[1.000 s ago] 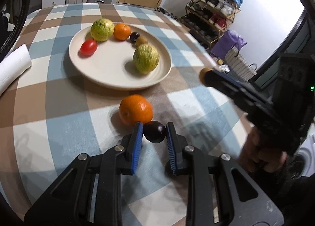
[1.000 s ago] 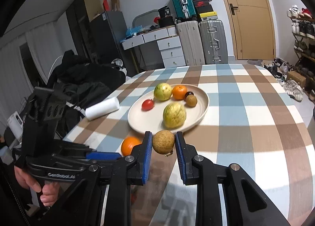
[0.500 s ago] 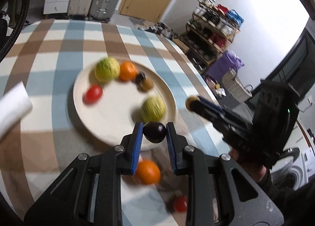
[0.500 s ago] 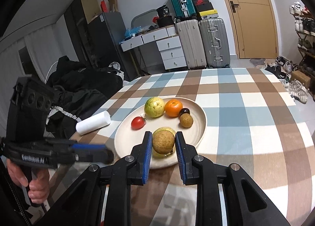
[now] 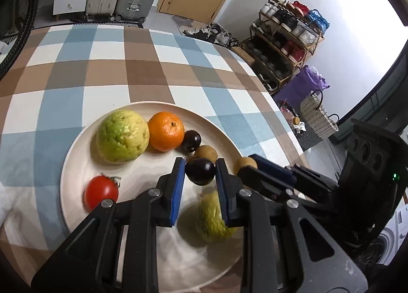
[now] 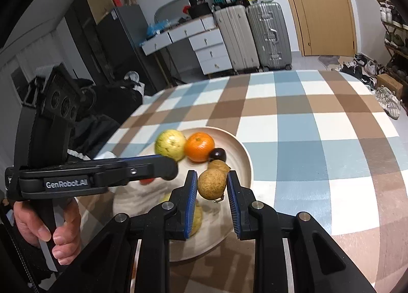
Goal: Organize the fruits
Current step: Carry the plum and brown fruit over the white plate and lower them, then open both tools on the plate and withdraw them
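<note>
My left gripper (image 5: 200, 173) is shut on a dark purple plum (image 5: 199, 170) and hangs over the cream plate (image 5: 76, 145). My right gripper (image 6: 212, 183) is shut on a round brown fruit (image 6: 212, 183), also over the plate (image 6: 244, 155). On the plate lie a green guava (image 5: 122, 136), an orange (image 5: 166, 131), a second dark plum (image 5: 191, 140), a brown fruit (image 5: 205, 153) and a red tomato (image 5: 101, 192). A second guava (image 5: 210, 219) lies under my left fingers, blurred. The right gripper (image 5: 248, 164) enters the left wrist view from the right.
The plate sits on a round table with a blue, brown and white checked cloth (image 5: 109, 68). A hand (image 6: 48, 226) grips the left tool's handle at the lower left of the right wrist view. Suitcases, drawers and a shoe rack stand beyond the table.
Both grippers moved forward from the table's near edge to above the plate, carrying their fruits. The loose orange on the cloth has dropped out of view.
</note>
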`<state>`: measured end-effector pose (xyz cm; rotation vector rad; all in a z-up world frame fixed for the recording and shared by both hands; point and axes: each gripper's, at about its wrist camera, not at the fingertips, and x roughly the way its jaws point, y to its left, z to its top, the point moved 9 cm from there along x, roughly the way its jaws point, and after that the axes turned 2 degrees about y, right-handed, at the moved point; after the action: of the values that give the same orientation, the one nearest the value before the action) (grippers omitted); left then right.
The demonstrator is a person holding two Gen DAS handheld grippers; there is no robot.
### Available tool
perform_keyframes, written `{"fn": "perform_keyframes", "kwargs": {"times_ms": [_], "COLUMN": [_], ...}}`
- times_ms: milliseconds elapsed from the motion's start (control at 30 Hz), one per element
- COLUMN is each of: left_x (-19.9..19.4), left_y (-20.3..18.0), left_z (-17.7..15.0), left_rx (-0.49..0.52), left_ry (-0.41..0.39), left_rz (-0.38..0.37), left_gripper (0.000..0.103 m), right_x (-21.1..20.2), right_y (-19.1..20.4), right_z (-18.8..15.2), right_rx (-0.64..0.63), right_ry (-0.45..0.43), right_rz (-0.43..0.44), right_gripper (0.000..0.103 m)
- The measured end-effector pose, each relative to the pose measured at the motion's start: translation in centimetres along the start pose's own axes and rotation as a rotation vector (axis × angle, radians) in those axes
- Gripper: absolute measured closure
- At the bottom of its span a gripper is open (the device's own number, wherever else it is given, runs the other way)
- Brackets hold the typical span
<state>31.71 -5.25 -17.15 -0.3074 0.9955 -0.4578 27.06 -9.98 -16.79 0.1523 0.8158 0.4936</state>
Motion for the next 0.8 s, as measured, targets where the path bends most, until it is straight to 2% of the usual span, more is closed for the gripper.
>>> {"fn": "perform_keyframes", "kwargs": {"times_ms": [433, 800], "left_x": [3.2, 2.9], "left_y": [0.7, 1.1], "left_z": [0.3, 0.2], "left_rx": [0.004, -0.015], "left_ry": [0.033, 0.035], "left_rz": [0.024, 0.033], "left_gripper": [0.081, 0.081], "right_x": [1.3, 1.3], "right_y": [-1.0, -0.7], "right_z": [-0.2, 0.0], "right_rx": [0.019, 0.011], "right_ry": [0.028, 0.021], "right_rz": [-0.012, -0.018], "right_gripper": [0.079, 0.077]}}
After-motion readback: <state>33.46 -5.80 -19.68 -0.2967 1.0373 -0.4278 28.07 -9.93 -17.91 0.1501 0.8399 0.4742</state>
